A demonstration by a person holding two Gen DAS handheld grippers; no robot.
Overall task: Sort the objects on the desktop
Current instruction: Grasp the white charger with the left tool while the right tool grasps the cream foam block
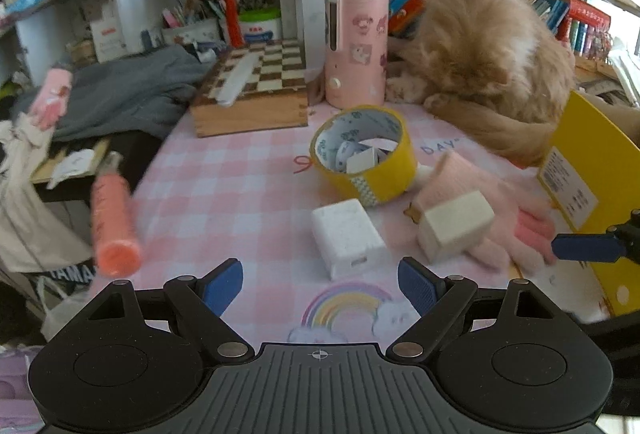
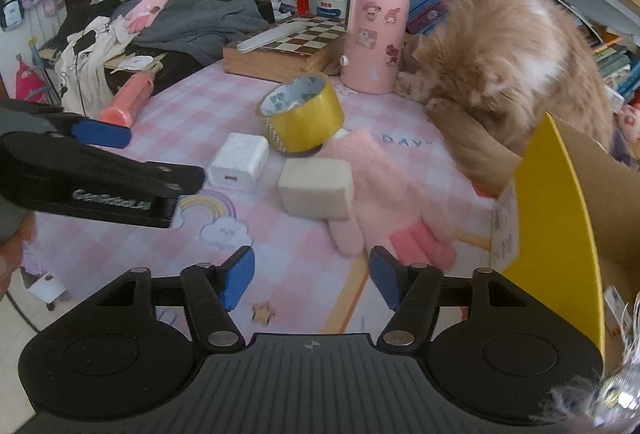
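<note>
On the pink checked mat (image 1: 224, 190) lie a white charger (image 1: 347, 237) (image 2: 239, 162), a cream block (image 1: 456, 225) (image 2: 316, 188), a pink glove (image 1: 500, 230) (image 2: 384, 190) and a yellow tape roll (image 1: 366, 152) (image 2: 302, 114). An orange tube (image 1: 113, 218) (image 2: 127, 100) lies at the mat's left edge. My left gripper (image 1: 320, 288) is open and empty, just in front of the charger. My right gripper (image 2: 312, 282) is open and empty, in front of the glove. The block rests on the glove.
A yellow cardboard box (image 1: 592, 170) (image 2: 560, 218) stands at the right. A fluffy orange cat (image 1: 492, 54) (image 2: 508, 62) lies behind it. A pink canister (image 1: 358, 46) (image 2: 378, 34) and a wooden chessboard box (image 1: 256, 94) (image 2: 284, 50) stand at the back. Clothes (image 1: 128, 86) pile at the left.
</note>
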